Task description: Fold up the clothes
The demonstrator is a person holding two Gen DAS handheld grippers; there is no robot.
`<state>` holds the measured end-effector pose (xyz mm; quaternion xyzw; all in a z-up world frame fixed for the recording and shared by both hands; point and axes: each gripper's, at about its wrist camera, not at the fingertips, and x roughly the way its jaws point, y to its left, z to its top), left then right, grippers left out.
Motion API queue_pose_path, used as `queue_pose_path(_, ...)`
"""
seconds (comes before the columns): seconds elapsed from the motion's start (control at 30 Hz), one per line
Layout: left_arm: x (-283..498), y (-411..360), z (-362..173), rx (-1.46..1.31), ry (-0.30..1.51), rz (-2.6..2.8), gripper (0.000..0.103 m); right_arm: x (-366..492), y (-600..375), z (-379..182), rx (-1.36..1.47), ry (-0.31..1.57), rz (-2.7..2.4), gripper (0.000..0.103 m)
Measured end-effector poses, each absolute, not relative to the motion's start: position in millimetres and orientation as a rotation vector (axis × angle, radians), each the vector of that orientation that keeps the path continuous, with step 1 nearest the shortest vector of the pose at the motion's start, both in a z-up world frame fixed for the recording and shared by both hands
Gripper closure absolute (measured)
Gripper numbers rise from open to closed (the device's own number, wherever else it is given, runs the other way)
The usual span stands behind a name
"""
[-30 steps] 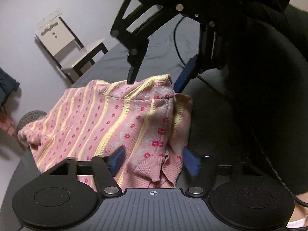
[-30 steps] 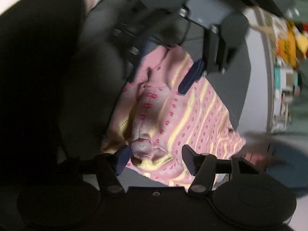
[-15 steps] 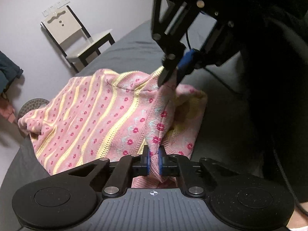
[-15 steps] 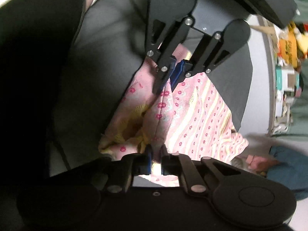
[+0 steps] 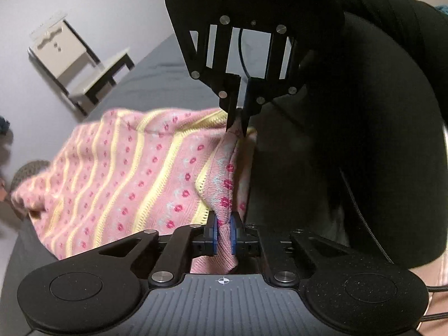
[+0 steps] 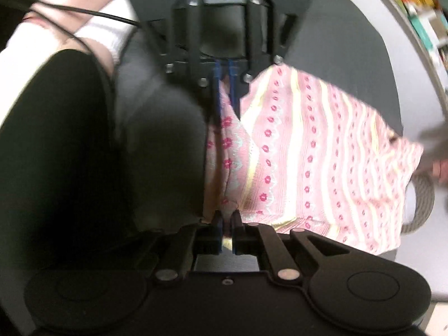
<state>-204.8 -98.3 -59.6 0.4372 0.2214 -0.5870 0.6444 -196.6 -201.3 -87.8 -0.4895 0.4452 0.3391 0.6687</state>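
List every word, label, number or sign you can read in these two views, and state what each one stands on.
No text can be read in either view.
The colourful items at the upper right of the right wrist view may carry print, but they are too blurred to read.
The crosshair mark on the left gripper body is a symbol, not a word.
The pink sweater bears only a knitted pattern.

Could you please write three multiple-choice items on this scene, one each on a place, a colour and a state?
1. Where does the sweater lie?
A. on the chair
B. on the dark grey bed
C. in a basket

2. What colour are its stripes?
A. yellow
B. green
C. black

3. How do the two grippers stand?
A. both open
B. one open
C. both shut on the sweater

Answers:
1 B, it spreads over the bed.
2 A, yellow bands cross the pink knit.
3 C, the left gripper and right gripper each pinch fabric.
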Motion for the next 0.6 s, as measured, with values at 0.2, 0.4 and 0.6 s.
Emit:
queue_pose_path(0.2,-210,-100,-60,1.033,0.493,-1.364,0.074,-176,-210,-85,-0.927,1.086,0.76,0.075)
queue_pose_path(0.4,-203,-85,-33,0.838,0.447,-1.386,0.026,-151,-260,-53,-0.547,1.023,0.613,0.049)
queue_pose_path(0.6,-187,-102,-27,0.595,0.473,-1.316,0.021,-113,-315,-24,-0.117,0.921,0.331,0.034)
